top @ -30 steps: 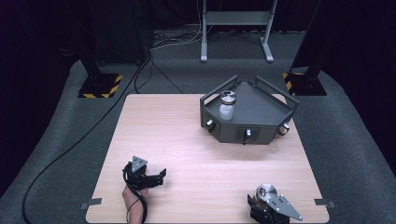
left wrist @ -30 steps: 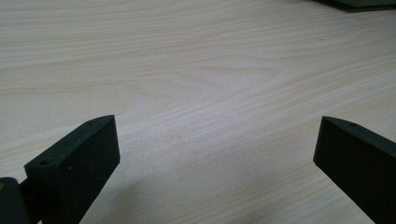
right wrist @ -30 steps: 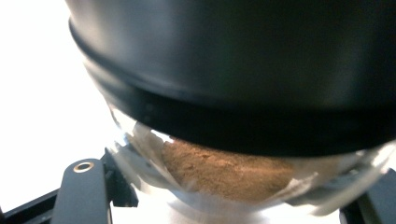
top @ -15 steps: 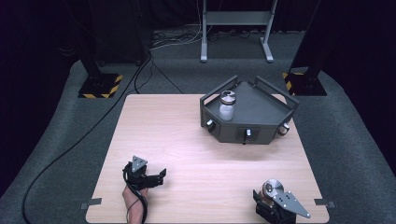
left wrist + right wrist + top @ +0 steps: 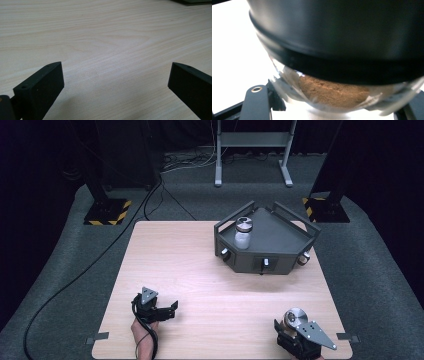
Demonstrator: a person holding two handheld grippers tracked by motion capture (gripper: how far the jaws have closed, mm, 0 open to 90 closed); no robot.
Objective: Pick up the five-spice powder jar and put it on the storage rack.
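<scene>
My right gripper [image 5: 294, 327] sits at the table's front right corner, shut on a small glass jar [image 5: 294, 317] with a round metal lid. In the right gripper view the jar [image 5: 337, 93] looms very close, brown powder inside it, its dark lid [image 5: 332, 37] across the top and the jaws either side of it at the bottom. My left gripper [image 5: 173, 309] rests low at the front left, held by a hand, pointing right. Its jaws stand wide apart over bare wood [image 5: 115, 72] with nothing between them.
A dark grey angular tray [image 5: 280, 257] with knobs on its front wall stands at the back right of the wooden table [image 5: 200, 270]. A second jar [image 5: 243, 233] with pale contents and a silver lid stands upright in its left corner. Stands and cables lie on the floor behind.
My right gripper has shifted slightly to the right with the jar in it. The left gripper has stayed still.
</scene>
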